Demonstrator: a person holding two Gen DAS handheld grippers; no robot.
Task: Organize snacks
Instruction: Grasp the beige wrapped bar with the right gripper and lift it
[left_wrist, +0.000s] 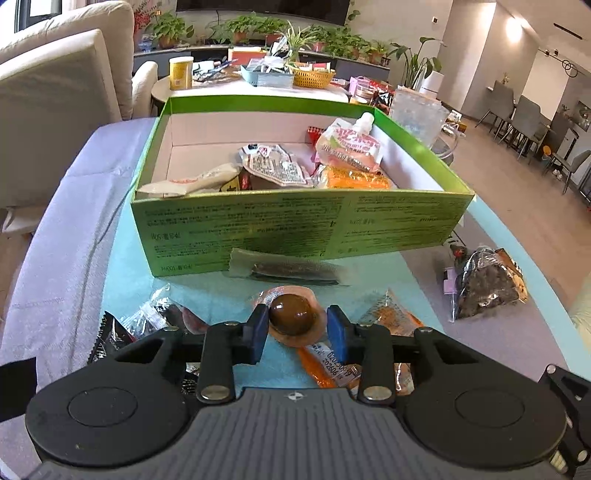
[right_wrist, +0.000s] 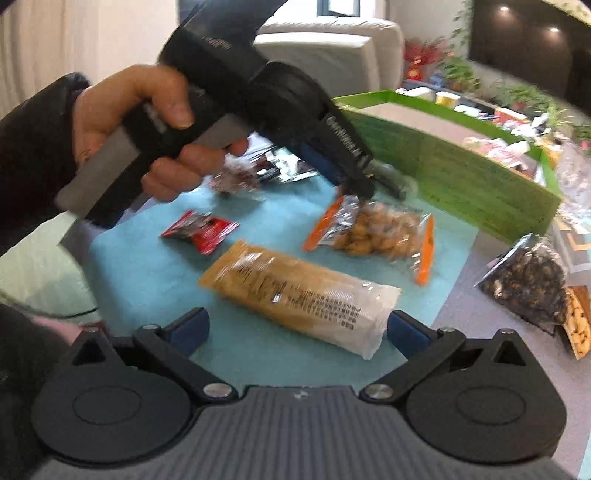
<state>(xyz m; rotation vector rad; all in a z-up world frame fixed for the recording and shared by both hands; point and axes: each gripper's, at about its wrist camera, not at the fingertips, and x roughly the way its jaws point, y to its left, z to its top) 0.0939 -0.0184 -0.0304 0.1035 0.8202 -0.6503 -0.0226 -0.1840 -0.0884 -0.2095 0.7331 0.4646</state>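
Observation:
In the left wrist view my left gripper is partly open around a packaged brown egg lying on the teal mat; the pads stand beside it with small gaps. Behind it stands the open green box holding several snack packs. In the right wrist view my right gripper is wide open and empty, just in front of a long tan-and-white snack pack. The left gripper, held by a hand, reaches down near an orange-edged bag of nuts. A small red packet lies to the left.
A long dark vacuum pack lies against the box front. A dark foil bag lies to the right on the purple cloth, also in the right wrist view. Dark packets lie at the left. A cluttered round table stands behind.

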